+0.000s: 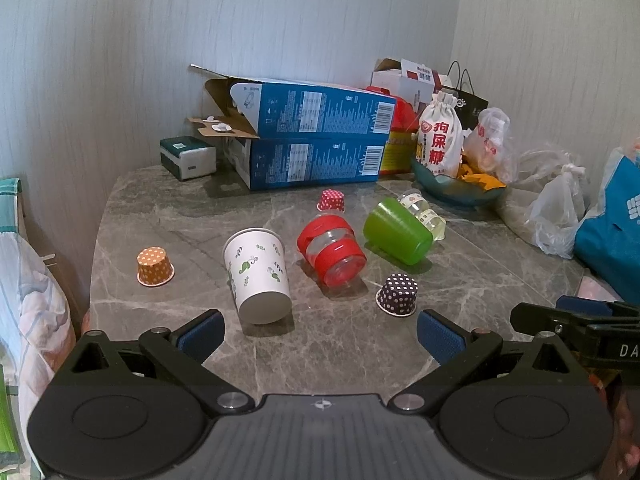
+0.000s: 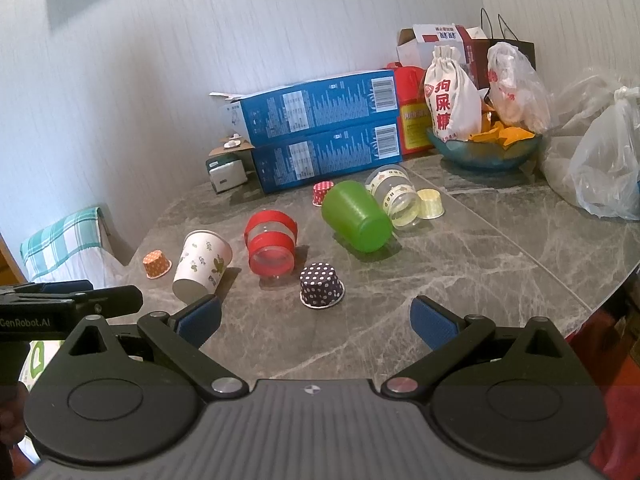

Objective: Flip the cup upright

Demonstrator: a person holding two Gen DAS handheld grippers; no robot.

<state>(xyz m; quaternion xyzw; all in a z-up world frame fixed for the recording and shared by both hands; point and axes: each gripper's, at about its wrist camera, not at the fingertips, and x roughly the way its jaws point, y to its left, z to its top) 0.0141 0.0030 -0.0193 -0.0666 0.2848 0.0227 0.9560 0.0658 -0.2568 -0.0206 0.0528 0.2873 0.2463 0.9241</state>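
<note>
Several cups lie on their sides on the grey marble table [image 1: 312, 344]: a white paper cup with leaf print [image 1: 258, 274] [image 2: 202, 266], a clear cup with red bands [image 1: 331, 254] [image 2: 271, 248], a green plastic cup [image 1: 396, 232] [image 2: 356, 216] and a clear printed cup [image 1: 424, 212] [image 2: 396, 200]. My left gripper [image 1: 320, 334] is open and empty, just short of the white cup's base. My right gripper [image 2: 316, 322] is open and empty, just short of an upside-down purple dotted paper cup [image 2: 321, 284] [image 1: 398, 294].
Small baking cups stand upside down: orange [image 1: 155, 267] [image 2: 157, 264], red dotted [image 1: 331, 200] [image 2: 322, 192] and pale yellow [image 2: 430, 203]. Two stacked blue boxes [image 1: 312, 140], a tissue box [image 1: 188, 158], a snack bowl [image 2: 486, 148] and plastic bags [image 2: 604, 168] line the back and right.
</note>
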